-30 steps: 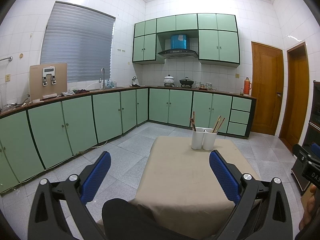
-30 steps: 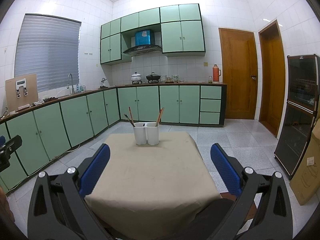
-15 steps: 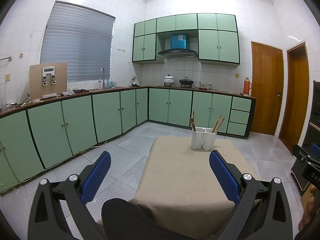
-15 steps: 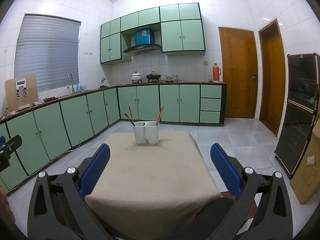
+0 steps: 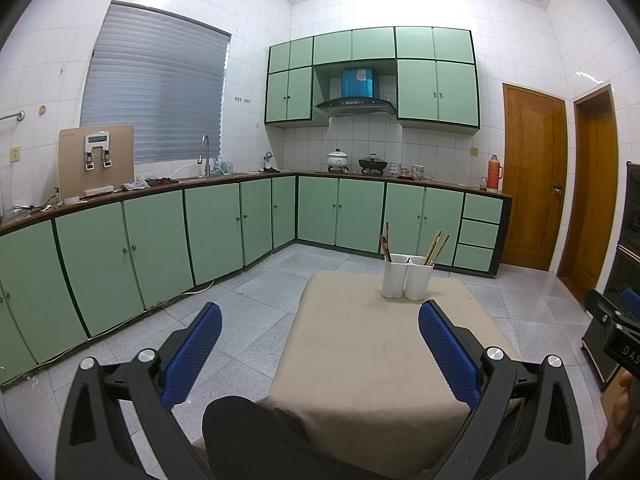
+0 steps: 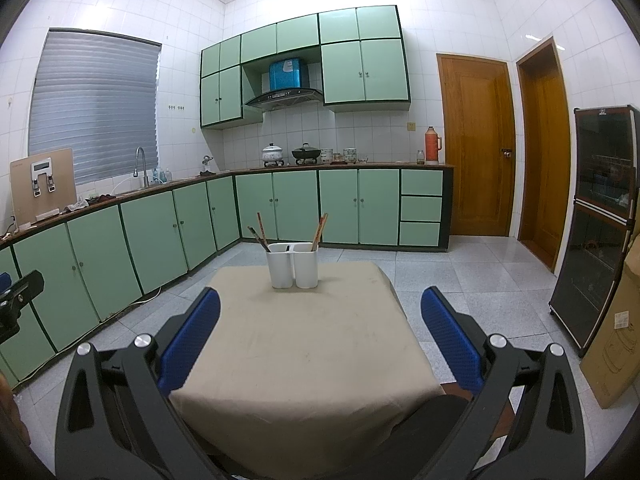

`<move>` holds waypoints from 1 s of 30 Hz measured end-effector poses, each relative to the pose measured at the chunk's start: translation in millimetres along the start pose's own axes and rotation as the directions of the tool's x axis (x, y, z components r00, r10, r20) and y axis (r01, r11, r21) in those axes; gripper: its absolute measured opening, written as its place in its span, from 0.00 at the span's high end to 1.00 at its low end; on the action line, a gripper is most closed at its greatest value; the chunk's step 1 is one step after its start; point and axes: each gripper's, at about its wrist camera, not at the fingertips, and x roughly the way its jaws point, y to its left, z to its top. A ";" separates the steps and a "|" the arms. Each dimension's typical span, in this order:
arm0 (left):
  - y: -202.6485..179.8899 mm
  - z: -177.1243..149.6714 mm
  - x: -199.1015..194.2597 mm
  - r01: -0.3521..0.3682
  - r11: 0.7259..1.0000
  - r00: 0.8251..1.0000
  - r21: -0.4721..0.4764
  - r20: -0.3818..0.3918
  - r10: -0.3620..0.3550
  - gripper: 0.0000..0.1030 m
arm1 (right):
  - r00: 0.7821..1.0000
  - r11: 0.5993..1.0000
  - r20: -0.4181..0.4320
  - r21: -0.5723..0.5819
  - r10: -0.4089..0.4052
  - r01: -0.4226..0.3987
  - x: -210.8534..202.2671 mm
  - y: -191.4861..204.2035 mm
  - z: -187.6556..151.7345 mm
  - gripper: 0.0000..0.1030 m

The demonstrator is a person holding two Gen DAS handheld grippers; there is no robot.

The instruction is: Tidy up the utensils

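A white two-compartment utensil holder (image 5: 406, 277) stands at the far end of a table with a beige cloth (image 5: 380, 344). Dark-handled utensils (image 5: 385, 246) stick out of its left compartment, wooden chopsticks (image 5: 437, 246) out of its right. It also shows in the right wrist view (image 6: 293, 265), with the utensils (image 6: 259, 234) and chopsticks (image 6: 320, 229). My left gripper (image 5: 320, 344) is open and empty, held above the table's near edge. My right gripper (image 6: 320, 336) is open and empty, also well short of the holder.
Green base cabinets (image 5: 160, 240) line the left and back walls, with a sink tap (image 5: 205, 154) and pots (image 5: 338, 159) on the counter. A dark glass cabinet (image 6: 600, 220) and a cardboard box (image 6: 616, 336) stand right. A dark knee (image 5: 256, 436) shows below.
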 end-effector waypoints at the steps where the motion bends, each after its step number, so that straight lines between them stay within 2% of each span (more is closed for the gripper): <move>1: -1.0 -0.4 -0.6 0.000 1.000 1.000 0.001 0.000 0.000 0.06 | 1.000 1.000 -0.001 0.000 0.001 -0.001 0.2 0.1 -0.1 0.05; 30: -2.4 1.3 0.5 -0.005 1.000 1.000 -0.001 -0.004 0.005 0.06 | 1.000 1.000 0.000 0.000 0.000 0.000 -0.3 0.1 0.9 0.05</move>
